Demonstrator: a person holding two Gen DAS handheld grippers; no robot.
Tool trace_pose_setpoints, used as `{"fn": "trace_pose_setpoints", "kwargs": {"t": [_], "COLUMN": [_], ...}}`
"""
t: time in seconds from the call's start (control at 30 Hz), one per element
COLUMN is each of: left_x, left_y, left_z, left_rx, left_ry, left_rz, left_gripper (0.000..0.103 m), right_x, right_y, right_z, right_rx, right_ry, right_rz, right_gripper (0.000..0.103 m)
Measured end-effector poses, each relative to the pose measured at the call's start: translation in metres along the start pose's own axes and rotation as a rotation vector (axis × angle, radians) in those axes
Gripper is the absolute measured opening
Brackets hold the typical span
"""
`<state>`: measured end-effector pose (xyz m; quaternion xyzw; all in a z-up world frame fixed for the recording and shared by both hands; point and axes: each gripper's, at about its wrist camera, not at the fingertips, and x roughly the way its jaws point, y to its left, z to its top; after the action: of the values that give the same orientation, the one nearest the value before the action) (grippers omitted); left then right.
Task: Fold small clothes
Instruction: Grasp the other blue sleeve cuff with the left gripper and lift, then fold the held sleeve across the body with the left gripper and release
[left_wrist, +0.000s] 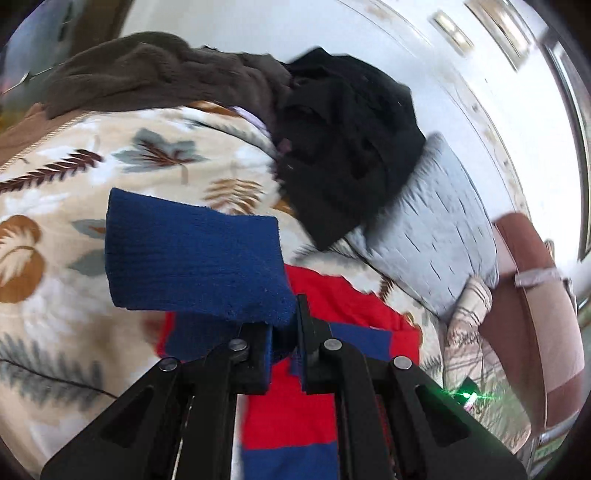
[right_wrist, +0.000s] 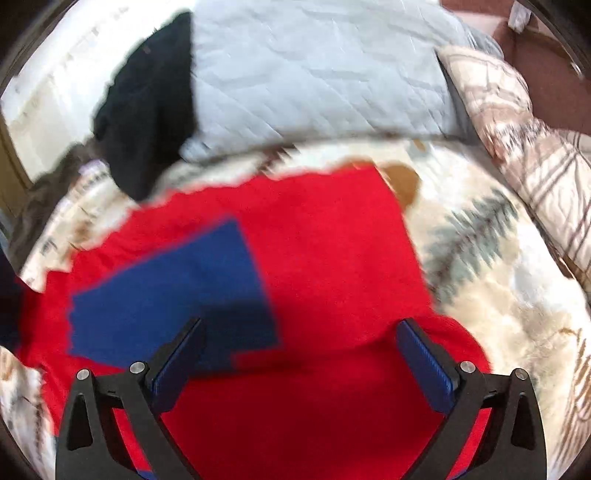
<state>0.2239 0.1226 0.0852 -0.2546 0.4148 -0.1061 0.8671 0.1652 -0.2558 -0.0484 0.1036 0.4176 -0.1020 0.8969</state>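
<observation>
Left wrist view: left gripper (left_wrist: 284, 325) clamped on blue cuff (left_wrist: 195, 258) of red-blue sweater (right_wrist: 295, 258), lifted off leaf blanket (left_wrist: 74, 177). Right gripper (right_wrist: 299, 354) jaws wide, empty, above sweater. Fold underway; dark clothes pile (left_wrist: 332, 147) untouched.

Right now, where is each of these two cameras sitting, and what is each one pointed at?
Left wrist: rides the left gripper, looking down at a leaf-print blanket; its fingers, clamped on a blue knit cuff, show.
Right wrist: rides the right gripper, looking down at a red and blue sweater; its wide-open fingers show, empty.
Shared: sweater, blanket, black garment, grey pillow.
</observation>
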Motion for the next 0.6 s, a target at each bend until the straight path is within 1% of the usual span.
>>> {"fn": "trace_pose_setpoints", "kwargs": {"t": [0.03, 0.07, 0.1, 0.13, 0.23, 0.33, 0.47, 0.53, 0.6], "left_x": [0.008, 0.013, 0.019, 0.025, 0.049, 0.076, 0.120, 0.146, 0.165], "left_y": [-0.010, -0.018, -0.025, -0.032, -0.056, -0.077, -0.093, -0.094, -0.092], "left_z": [-0.004, -0.008, -0.012, -0.017, -0.029, -0.043, -0.067, -0.083, -0.094], "left_rx": [0.009, 0.014, 0.018, 0.026, 0.050, 0.068, 0.099, 0.113, 0.128], "left_ry": [0.017, 0.029, 0.040, 0.054, 0.099, 0.148, 0.223, 0.280, 0.335], "left_rz": [-0.009, -0.012, -0.013, -0.015, -0.014, -0.013, 0.022, 0.057, 0.092], "left_gripper": [0.008, 0.008, 0.008, 0.008, 0.008, 0.008, 0.008, 0.008, 0.013], "right_x": [0.008, 0.015, 0.013, 0.010, 0.013, 0.013, 0.012, 0.011, 0.011], "right_y": [-0.007, -0.013, -0.016, -0.016, -0.012, -0.014, -0.016, -0.013, -0.012], "right_z": [-0.006, -0.013, -0.017, -0.016, -0.017, -0.018, -0.016, -0.017, -0.018], "right_rx": [-0.004, -0.001, 0.011, 0.011, -0.012, -0.008, 0.004, 0.001, 0.000], "right_ry": [0.021, 0.033, 0.001, -0.008, -0.001, -0.002, -0.010, -0.011, -0.012], "right_rz": [-0.007, 0.009, 0.029, 0.032, 0.001, 0.007, 0.023, 0.019, 0.017], "right_gripper": [0.102, 0.103, 0.103, 0.103, 0.103, 0.103, 0.103, 0.103, 0.103]}}
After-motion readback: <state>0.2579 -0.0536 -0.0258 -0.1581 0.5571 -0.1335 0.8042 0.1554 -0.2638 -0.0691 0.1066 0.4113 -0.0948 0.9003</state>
